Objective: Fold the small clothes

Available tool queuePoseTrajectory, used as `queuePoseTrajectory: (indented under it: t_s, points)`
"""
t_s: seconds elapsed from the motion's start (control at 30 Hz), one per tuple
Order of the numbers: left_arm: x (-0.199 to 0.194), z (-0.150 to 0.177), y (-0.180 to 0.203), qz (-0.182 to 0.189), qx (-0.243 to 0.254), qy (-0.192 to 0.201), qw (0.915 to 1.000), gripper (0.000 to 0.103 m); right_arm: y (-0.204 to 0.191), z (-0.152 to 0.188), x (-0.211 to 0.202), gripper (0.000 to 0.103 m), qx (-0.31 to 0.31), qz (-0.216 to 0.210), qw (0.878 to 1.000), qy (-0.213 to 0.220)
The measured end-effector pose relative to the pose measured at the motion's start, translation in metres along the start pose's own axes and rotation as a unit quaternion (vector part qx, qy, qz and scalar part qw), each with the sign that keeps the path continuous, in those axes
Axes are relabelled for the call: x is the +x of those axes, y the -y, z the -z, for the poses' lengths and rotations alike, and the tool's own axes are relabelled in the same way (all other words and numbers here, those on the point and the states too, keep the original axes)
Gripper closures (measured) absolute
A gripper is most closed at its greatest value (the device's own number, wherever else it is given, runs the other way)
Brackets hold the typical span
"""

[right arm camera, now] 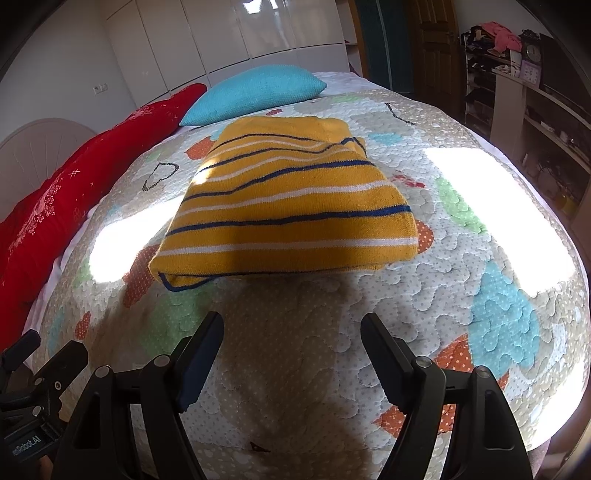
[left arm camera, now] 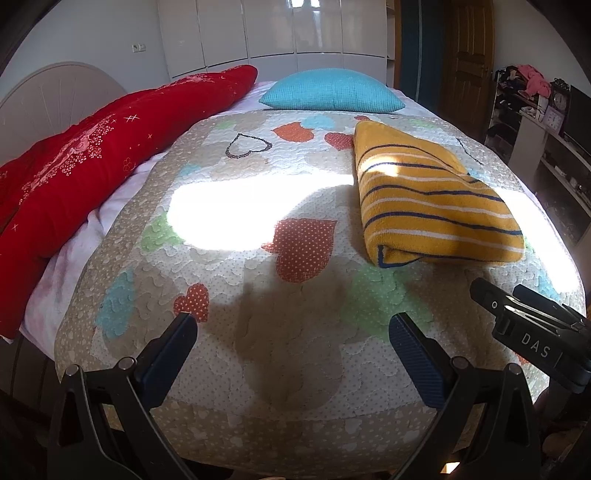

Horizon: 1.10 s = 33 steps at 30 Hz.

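A yellow sweater [left arm camera: 432, 195] with blue and white stripes lies folded into a thick rectangle on the heart-patterned quilt [left arm camera: 258, 295]. In the right wrist view the sweater [right arm camera: 291, 199] sits straight ahead of the fingers. My left gripper [left arm camera: 293, 332] is open and empty, low over the quilt, to the left of the sweater. My right gripper [right arm camera: 291, 332] is open and empty, just short of the sweater's near edge. The right gripper's body also shows in the left wrist view [left arm camera: 532, 328], and the left gripper's body shows at the left edge of the right wrist view [right arm camera: 33, 391].
A red blanket [left arm camera: 92, 158] lies along the bed's left side. A turquoise pillow [left arm camera: 332, 92] rests at the far end. Shelves with clutter and clocks [left arm camera: 546, 118] stand to the right of the bed. White wardrobes [left arm camera: 277, 33] line the far wall.
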<state>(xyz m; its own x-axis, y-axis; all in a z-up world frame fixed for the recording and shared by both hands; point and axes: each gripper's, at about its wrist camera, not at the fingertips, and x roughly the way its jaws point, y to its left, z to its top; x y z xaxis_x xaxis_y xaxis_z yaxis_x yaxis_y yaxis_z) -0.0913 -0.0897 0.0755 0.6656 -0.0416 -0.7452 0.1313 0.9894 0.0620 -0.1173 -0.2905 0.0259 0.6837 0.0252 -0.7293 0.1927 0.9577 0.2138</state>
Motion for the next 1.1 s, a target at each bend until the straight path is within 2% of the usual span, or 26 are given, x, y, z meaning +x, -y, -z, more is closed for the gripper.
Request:
queuePoseTrajectory:
  t_s: [1.1]
  points:
    - [0.0070, 0.0031, 0.0040, 0.011, 0.005, -0.014, 0.9998, 0.000, 0.0027, 0.0022, 0.0056, 0.021, 0.006, 0.001, 1.000, -0.010]
